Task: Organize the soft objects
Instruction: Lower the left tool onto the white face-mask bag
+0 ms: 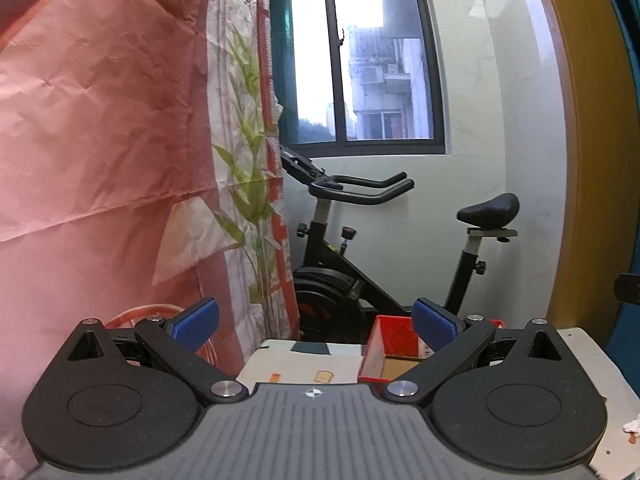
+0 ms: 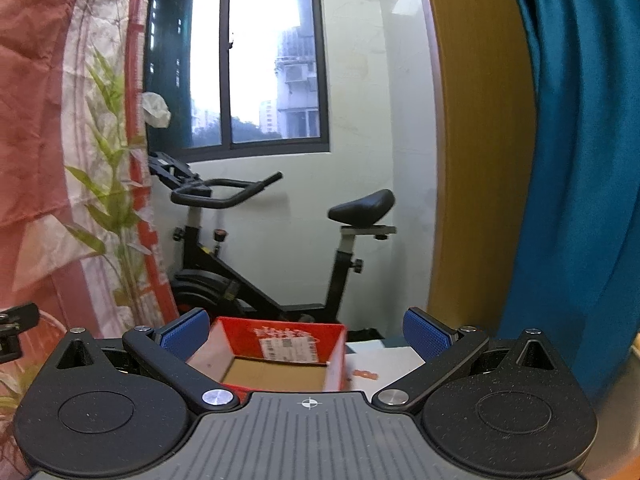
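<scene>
Both tools are up and level, left tool (image 1: 316, 322) and right tool (image 2: 306, 330) spread wide, nothing held. The red cardboard box (image 2: 280, 354) sits empty right ahead. No soft objects showing; best tilt down and locate one first.

Glaring daylight from the window (image 1: 360, 52); dim room, fisheye-bent edges.
</scene>
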